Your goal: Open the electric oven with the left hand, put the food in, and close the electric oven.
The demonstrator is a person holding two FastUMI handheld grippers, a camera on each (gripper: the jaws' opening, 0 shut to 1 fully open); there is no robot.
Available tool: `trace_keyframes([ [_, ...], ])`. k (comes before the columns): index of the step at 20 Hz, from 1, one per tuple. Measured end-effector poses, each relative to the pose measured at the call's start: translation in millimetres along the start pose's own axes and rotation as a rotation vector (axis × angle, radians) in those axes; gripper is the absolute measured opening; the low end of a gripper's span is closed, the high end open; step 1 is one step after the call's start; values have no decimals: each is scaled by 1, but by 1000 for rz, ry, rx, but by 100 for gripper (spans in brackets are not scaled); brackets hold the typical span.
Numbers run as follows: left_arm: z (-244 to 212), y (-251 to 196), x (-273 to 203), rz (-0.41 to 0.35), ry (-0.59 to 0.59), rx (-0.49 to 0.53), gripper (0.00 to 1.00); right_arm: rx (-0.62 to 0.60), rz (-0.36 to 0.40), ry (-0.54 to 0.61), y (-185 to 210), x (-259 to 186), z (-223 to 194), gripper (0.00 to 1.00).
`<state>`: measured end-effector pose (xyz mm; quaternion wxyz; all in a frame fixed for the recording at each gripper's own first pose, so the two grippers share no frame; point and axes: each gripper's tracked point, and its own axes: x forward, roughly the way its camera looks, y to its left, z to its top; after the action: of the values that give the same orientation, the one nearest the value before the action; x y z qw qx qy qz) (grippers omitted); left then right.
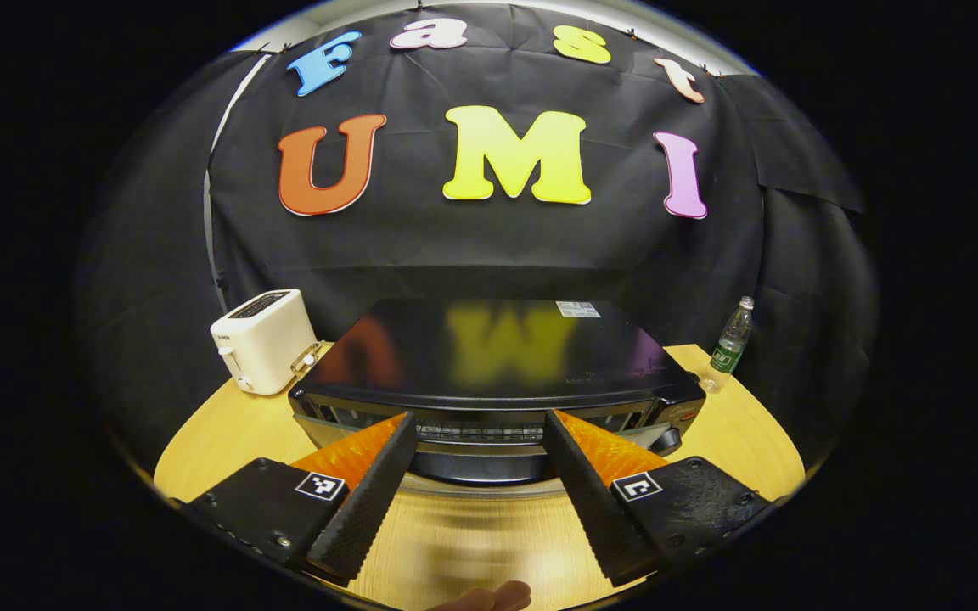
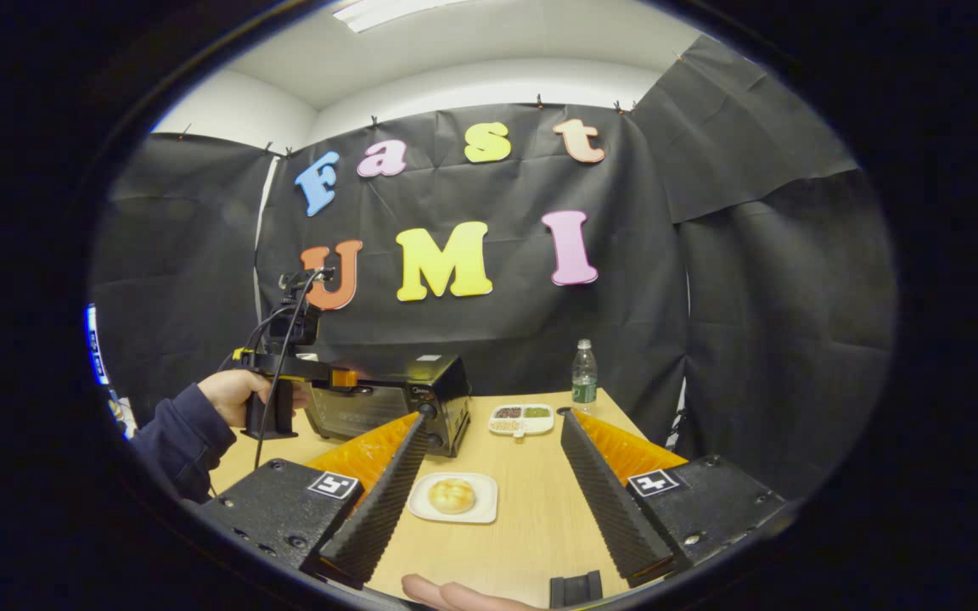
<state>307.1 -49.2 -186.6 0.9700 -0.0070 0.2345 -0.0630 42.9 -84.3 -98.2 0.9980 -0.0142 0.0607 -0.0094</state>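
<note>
In the left gripper view, the black electric oven [image 1: 489,361] sits just ahead on the wooden table, its door up and closed. My left gripper [image 1: 480,420] is open, its fingertips spread at the oven's upper front edge above the door handle [image 1: 476,467]; nothing is between them. In the right gripper view, a bun [image 2: 452,495] lies on a small white plate [image 2: 421,507] in front of the oven [image 2: 421,395]. My right gripper [image 2: 494,417] hangs open above the plate. A hand [image 2: 230,395] holds the left gripper [image 2: 343,379] at the oven's top front.
A white toaster [image 1: 261,352] stands left of the oven. A clear water bottle [image 1: 731,339] [image 2: 584,373] stands at the table's back right. A small divided dish [image 2: 521,418] with dark and green fillings lies right of the oven. The wooden table [image 2: 531,526] runs toward me.
</note>
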Motion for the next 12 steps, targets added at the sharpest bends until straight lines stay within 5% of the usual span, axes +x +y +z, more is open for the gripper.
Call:
trace_keyframes([
  [12, -54, 0, -55, -18, -42, -45, 99, 13, 23, -2, 18, -14, 1, 97],
])
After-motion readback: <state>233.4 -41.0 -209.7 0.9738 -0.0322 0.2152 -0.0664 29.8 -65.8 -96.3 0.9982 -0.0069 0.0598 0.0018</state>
